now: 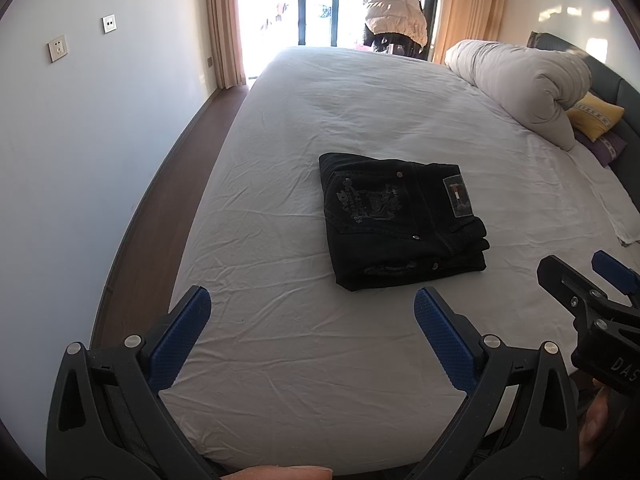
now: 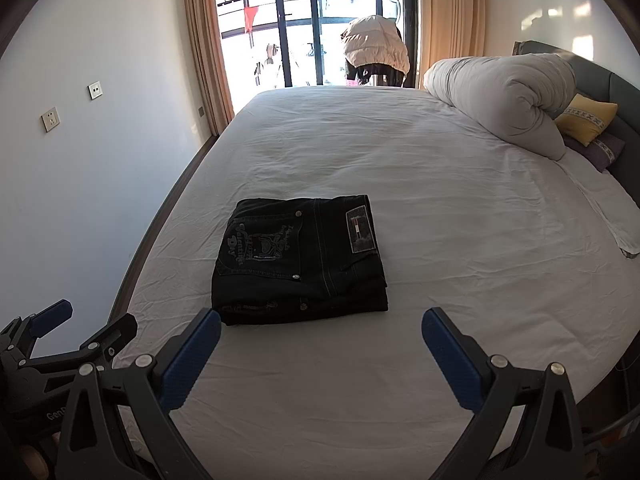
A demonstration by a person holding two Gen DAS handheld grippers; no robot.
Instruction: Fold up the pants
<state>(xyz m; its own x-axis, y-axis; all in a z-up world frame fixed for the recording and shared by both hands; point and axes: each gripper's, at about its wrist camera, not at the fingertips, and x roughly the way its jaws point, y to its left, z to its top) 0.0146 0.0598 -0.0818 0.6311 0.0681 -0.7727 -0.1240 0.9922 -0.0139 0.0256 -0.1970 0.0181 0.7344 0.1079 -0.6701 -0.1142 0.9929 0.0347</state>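
Observation:
Black pants [image 1: 400, 220] lie folded into a compact rectangle on the white bed sheet [image 1: 320, 360], back pocket embroidery and waist label up; they also show in the right wrist view [image 2: 300, 264]. My left gripper [image 1: 312, 304] is open and empty, held above the bed's near edge, short of the pants. My right gripper [image 2: 320, 326] is open and empty, just in front of the pants' near edge. Each gripper shows in the other's view: the right [image 1: 580, 280], the left [image 2: 92, 320].
A rolled white duvet [image 2: 500, 100] and yellow pillow [image 2: 586, 118] lie at the bed's far right by the headboard. A wall with sockets [image 2: 50, 119] runs along the left, with a strip of dark floor. Curtains and a balcony door stand beyond the bed.

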